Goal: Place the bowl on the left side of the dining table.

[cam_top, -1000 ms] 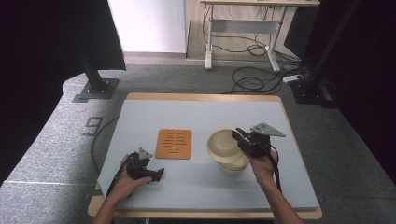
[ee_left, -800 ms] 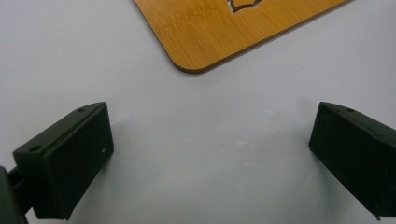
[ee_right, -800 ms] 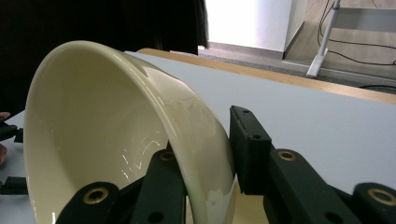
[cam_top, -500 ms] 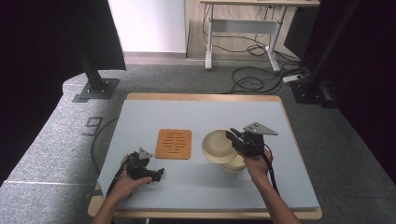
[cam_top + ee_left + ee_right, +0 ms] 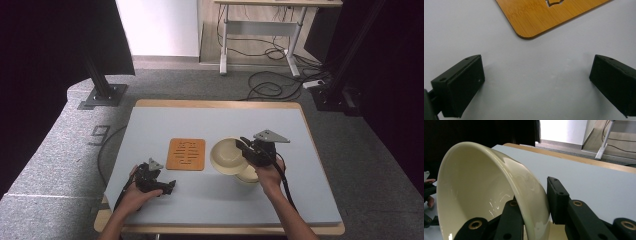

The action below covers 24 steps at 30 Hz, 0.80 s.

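High view looks down on the table (image 5: 150, 125) — gripper views sit close above it.

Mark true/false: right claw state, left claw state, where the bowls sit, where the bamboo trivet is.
1. The right claw is clamped on the rim of a cream bowl. True.
2. The left claw holds the bamboo trivet. False: its jaws stand wide apart over bare table, the trivet lying just ahead of them.
3. The held bowl is tilted, with a second bowl below it. True.
4. The held bowl sits on the trivet. False: it is to the trivet's right, clear of it.
5. The trivet lies flat on the table. True.
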### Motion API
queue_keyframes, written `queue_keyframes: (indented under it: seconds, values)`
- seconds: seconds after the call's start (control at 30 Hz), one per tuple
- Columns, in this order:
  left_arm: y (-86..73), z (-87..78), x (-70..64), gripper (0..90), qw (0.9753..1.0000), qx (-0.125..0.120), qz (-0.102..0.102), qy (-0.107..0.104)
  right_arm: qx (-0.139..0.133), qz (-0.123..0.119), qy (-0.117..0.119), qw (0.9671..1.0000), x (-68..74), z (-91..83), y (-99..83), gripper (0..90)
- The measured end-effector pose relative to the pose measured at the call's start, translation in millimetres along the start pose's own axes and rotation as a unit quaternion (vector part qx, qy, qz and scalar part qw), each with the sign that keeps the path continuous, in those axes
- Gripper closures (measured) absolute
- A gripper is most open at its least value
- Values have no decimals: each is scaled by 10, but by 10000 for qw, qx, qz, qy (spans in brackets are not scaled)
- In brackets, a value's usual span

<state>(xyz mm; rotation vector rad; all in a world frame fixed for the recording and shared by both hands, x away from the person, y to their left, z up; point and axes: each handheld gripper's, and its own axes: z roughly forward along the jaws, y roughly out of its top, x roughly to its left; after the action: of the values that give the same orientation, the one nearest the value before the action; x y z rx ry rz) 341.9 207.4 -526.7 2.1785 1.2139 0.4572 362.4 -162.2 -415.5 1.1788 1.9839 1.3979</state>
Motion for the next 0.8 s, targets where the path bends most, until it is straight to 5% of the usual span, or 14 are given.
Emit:
queue_keyframes:
  seconds: [0.8]
  values:
    - [0, 0, -1, 0, 10000, -3, 5, 8, 211, -111, 105, 9997, 226, 273, 54, 753]
